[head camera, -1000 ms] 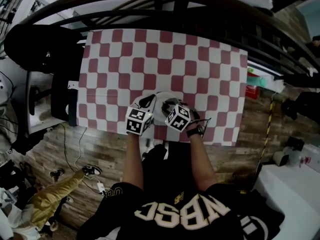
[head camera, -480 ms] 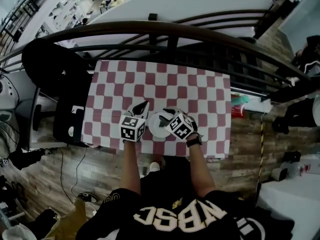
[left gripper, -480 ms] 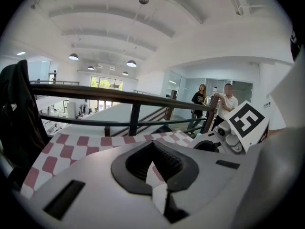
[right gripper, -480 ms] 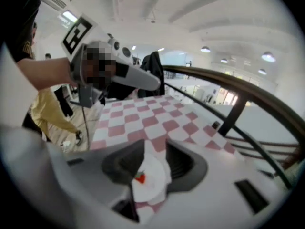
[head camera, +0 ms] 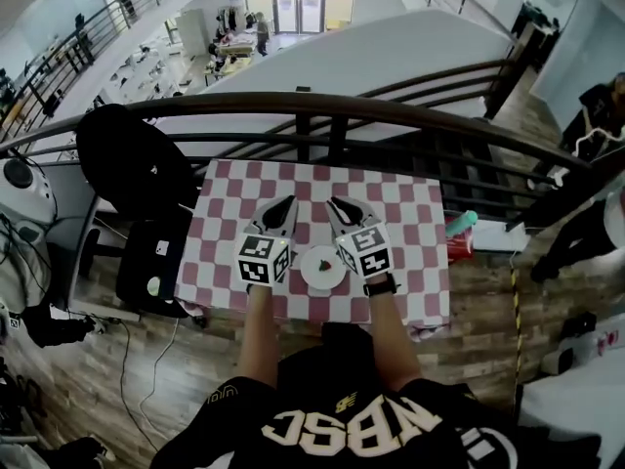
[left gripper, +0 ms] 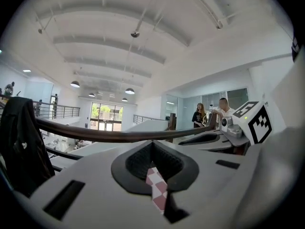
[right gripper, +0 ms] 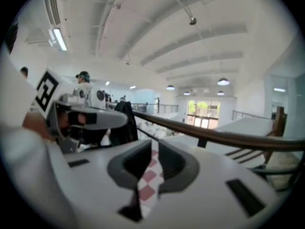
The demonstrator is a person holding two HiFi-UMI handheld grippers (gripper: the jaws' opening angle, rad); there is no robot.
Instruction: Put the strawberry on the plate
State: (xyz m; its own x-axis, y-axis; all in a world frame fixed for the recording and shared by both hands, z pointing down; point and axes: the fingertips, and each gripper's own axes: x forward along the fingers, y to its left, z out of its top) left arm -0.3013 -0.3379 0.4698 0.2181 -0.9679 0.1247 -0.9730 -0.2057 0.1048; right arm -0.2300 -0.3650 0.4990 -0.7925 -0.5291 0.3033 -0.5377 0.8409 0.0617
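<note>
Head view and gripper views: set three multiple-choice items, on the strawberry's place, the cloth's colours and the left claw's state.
1. The strawberry lies: A. on the plate B. on the floor C. in a bowl
2. The cloth is checked: A. blue and white B. red and white C. green and yellow
3. The left claw is: A. wide open B. shut on the strawberry C. shut, empty
1 A: it sits on the white plate. 2 B: red and white squares show. 3 C: its jaws meet with nothing between.
</note>
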